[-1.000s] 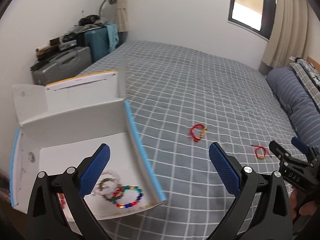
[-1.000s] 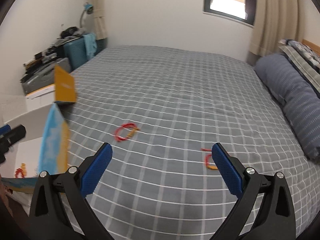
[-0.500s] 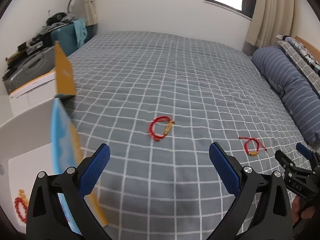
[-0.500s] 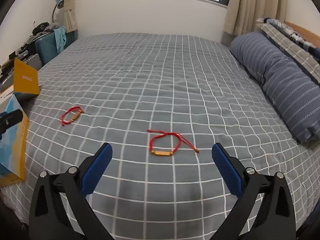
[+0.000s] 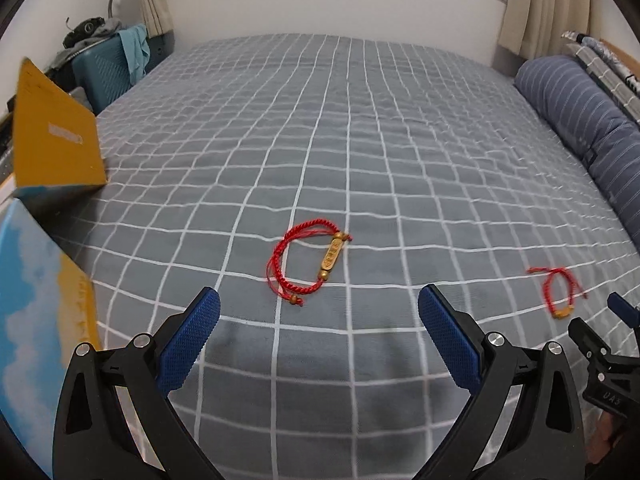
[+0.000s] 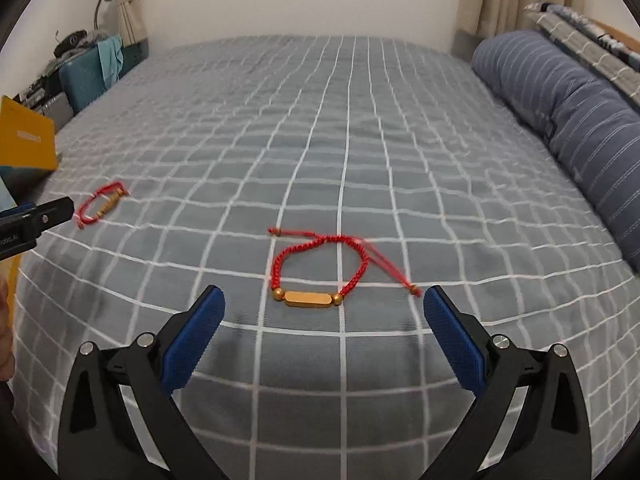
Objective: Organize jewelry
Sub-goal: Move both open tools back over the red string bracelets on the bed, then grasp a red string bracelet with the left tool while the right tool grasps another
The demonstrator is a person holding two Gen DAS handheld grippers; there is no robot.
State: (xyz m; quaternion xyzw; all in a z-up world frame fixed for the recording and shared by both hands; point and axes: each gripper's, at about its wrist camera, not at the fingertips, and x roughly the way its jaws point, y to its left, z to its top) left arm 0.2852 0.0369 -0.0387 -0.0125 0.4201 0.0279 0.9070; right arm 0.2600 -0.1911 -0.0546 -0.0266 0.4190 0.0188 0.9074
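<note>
A red cord bracelet with a gold bar [image 5: 310, 261] lies on the checked bed cover, just ahead of my open, empty left gripper [image 5: 319, 312]; it also shows far left in the right wrist view [image 6: 102, 203]. A second red bracelet with a gold bar [image 6: 320, 270] lies just ahead of my open, empty right gripper [image 6: 324, 308]; it shows at the right in the left wrist view [image 5: 560, 291]. The open box [image 5: 44, 280] with yellow and sky-blue sides stands at the left edge; its inside is hidden.
The grey checked bed [image 5: 360, 140] fills both views. A blue striped bolster [image 6: 568, 112] lies along the right side. A teal suitcase with clothes [image 5: 108, 64] and a lamp stand past the bed's left edge. The right gripper's tip [image 5: 608, 356] shows at lower right.
Both grippers swung right, away from the box, and came down closer to the bed. Each bracelet now sits larger and centred ahead of its gripper. Both stay open.
</note>
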